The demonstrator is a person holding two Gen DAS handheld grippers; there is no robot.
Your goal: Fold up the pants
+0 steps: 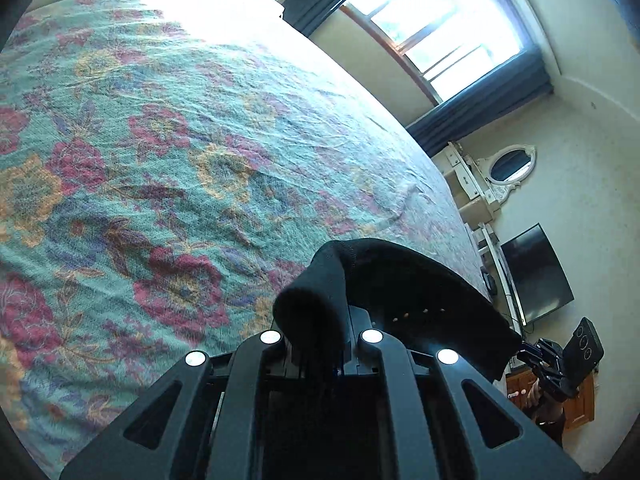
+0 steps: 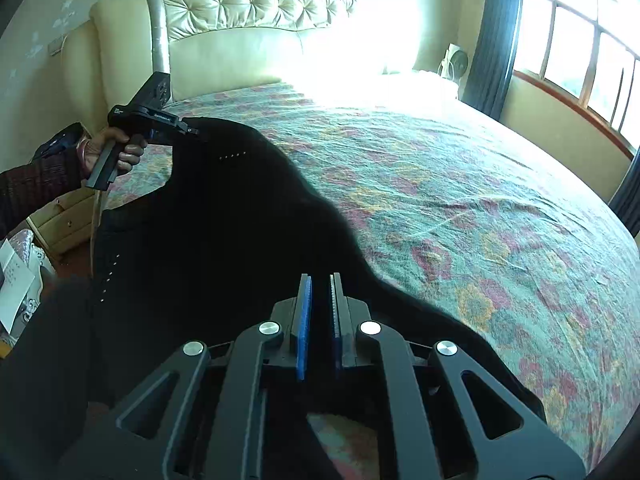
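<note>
The black pants (image 2: 208, 240) hang unfolded between both tools above the floral bedspread (image 2: 460, 200). The left tool (image 2: 192, 131) pinches one waist corner, and the right tool (image 2: 319, 280) is pressed together on the other. Every fold appears still to come.

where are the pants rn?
Off the bed: the black pants hang on the left of the right wrist view, above the floral bedspread, one edge pinched in the left gripper near the headboard.

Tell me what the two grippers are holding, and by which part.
Both hold the black pants by their raised edge: left gripper at one end, right gripper at the other.
</note>
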